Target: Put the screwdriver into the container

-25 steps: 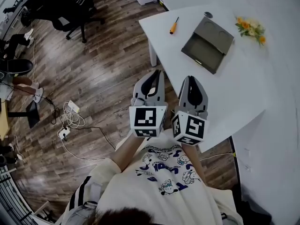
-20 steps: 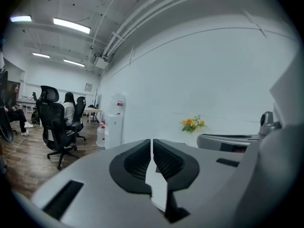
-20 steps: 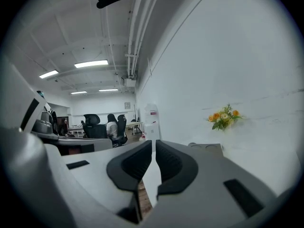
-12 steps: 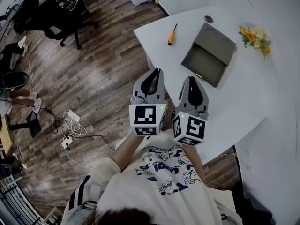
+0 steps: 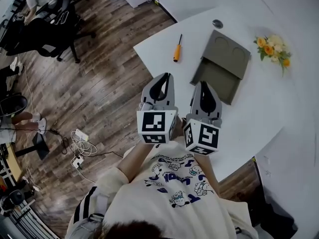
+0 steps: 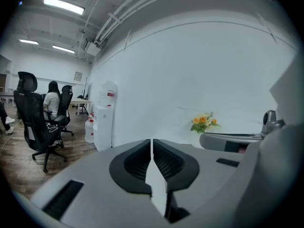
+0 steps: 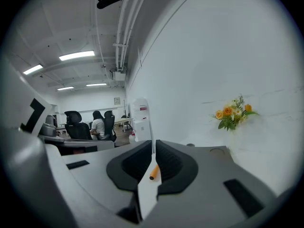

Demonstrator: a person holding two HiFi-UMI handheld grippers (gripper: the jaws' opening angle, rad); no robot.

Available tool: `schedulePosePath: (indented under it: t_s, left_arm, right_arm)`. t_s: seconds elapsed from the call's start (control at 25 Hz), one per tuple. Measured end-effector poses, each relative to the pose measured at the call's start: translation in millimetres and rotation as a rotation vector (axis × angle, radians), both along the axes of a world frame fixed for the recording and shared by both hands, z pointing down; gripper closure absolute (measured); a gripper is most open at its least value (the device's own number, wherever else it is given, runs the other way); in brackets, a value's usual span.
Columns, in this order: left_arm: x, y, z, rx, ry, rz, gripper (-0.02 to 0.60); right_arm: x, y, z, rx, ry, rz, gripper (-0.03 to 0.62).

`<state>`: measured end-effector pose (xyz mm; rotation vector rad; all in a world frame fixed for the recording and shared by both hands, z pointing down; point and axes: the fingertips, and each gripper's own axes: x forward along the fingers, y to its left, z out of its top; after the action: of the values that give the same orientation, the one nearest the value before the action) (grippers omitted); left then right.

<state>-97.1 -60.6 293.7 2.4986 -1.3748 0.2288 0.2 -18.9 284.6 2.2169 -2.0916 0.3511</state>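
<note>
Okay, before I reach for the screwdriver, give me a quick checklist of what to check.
1. Screwdriver lying free on the table, nothing over it: ok.
2. Container open, tray looks empty: ok.
3. Left gripper opened for a grasp: not ok, shut.
4. Right gripper opened: not ok, shut.
5. Grippers close to the screwdriver: not ok, both well short of it.

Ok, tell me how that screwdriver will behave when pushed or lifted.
The screwdriver looks rigid, so it should lift as one piece. Its seemingly round orange handle lies on the smooth table, so a sideways push would probably roll it. Its thin shaft looks slippery.
</note>
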Motion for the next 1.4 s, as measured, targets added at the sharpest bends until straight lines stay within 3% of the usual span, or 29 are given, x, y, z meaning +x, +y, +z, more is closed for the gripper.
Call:
schedulePosePath:
  t_s: [0.88, 1.4]
  left_arm:
    - [39, -124, 80, -0.225, -0.058, 0.065, 0.554]
    - [60, -152, 124, -0.299, -0.11, 0.1, 0.554]
  right_arm:
    - [42, -90, 54, -0.161, -0.026, 0.14, 0.551]
    - [58, -116, 85, -0.216, -0.042, 0.173, 0.551]
